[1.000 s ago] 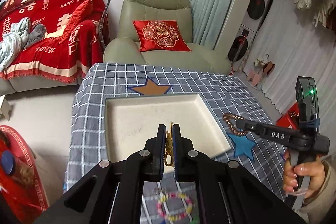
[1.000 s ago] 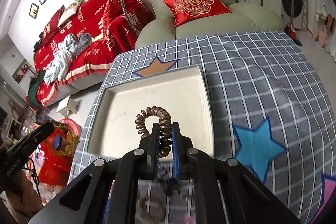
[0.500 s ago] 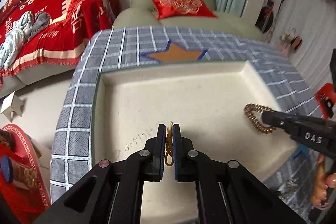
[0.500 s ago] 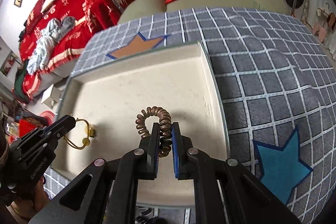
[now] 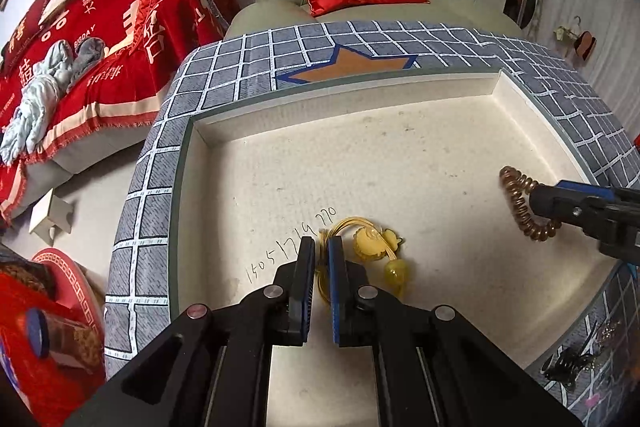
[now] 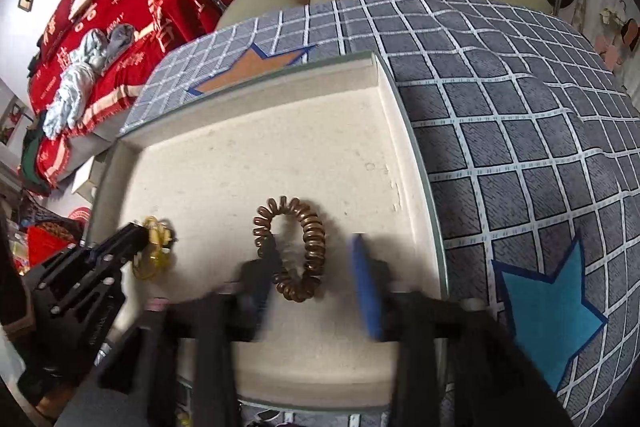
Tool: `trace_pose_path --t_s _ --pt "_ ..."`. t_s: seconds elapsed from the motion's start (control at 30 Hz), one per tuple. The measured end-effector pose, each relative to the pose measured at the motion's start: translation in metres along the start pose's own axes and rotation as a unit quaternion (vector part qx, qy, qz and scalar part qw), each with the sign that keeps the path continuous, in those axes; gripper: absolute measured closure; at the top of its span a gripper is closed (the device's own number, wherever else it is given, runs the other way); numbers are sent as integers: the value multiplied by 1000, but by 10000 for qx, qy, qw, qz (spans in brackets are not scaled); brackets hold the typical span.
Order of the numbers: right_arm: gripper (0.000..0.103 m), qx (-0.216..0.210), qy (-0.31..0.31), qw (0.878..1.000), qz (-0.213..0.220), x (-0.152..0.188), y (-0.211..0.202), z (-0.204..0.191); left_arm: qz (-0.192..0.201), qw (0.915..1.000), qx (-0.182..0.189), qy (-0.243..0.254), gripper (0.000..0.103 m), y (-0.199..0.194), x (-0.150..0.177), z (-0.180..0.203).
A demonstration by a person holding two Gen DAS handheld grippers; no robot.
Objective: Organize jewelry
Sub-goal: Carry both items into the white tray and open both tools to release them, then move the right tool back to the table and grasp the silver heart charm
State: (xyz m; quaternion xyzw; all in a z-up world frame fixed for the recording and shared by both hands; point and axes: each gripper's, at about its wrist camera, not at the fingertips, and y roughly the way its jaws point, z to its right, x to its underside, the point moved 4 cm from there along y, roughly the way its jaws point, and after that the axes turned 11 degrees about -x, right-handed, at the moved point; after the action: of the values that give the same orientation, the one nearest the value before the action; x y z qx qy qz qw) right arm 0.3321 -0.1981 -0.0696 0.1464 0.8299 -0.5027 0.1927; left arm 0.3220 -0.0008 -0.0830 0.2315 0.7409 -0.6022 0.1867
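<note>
Left gripper (image 5: 322,255) pinches thin gold bracelet (image 5: 370,245), near tray (image 5: 340,95) front edge. Right gripper (image 6: 316,279) wide apart; coil band (image 6: 294,247) lies free. I guess both light, bendy; grab loops.

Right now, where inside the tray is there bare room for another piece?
The tray's far half is bare, wall to wall. Its near strip is crowded: yellow bracelet in the left tool, brown coil tie by the right tool.
</note>
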Motion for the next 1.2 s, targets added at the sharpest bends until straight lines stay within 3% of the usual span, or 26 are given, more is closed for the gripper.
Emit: trace_pose_path --t_s 0.13,0.2,0.57,0.6,0.63,0.67,0.7,0.93,1.0,1.1,1.2 --pt "40 -223 77 9996 134 -1 -17 -5 34 9999 25 -109 80 0 0 -4" --pt "28 -376 197 9989 212 0 -27 -5 59 9999 39 -145 80 0 0 -6" --pt "17 -467 229 9979 379 12 -56 -12 196 9992 173 -296 80 -10 -4 -10" --pt "17 -441 227 9980 388 14 -57 -13 192 9992 181 -293 77 -11 -4 -10" --pt "17 -430 230 9980 395 15 -59 -13 183 9992 184 -298 36 -11 -5 -11" --pt "17 -434 243 9980 402 17 -61 -13 177 9992 166 -324 6 -11 -4 -12" --pt "17 -440 253 9979 402 19 -62 -12 317 9985 72 -435 0 -16 -4 -16" --pt "11 -603 355 9956 619 28 -80 -10 620 9972 66 -406 0 -48 -8 -22" --pt "0 -698 331 9943 737 32 -88 -12 773 9964 91 -333 0 -60 -5 -24" --pt "0 -719 235 9927 942 39 -102 -16 850 9958 131 -301 0 -76 8 -27" --pt "0 -568 143 9944 881 48 -110 -18 771 9965 240 -209 0 -86 26 -26"
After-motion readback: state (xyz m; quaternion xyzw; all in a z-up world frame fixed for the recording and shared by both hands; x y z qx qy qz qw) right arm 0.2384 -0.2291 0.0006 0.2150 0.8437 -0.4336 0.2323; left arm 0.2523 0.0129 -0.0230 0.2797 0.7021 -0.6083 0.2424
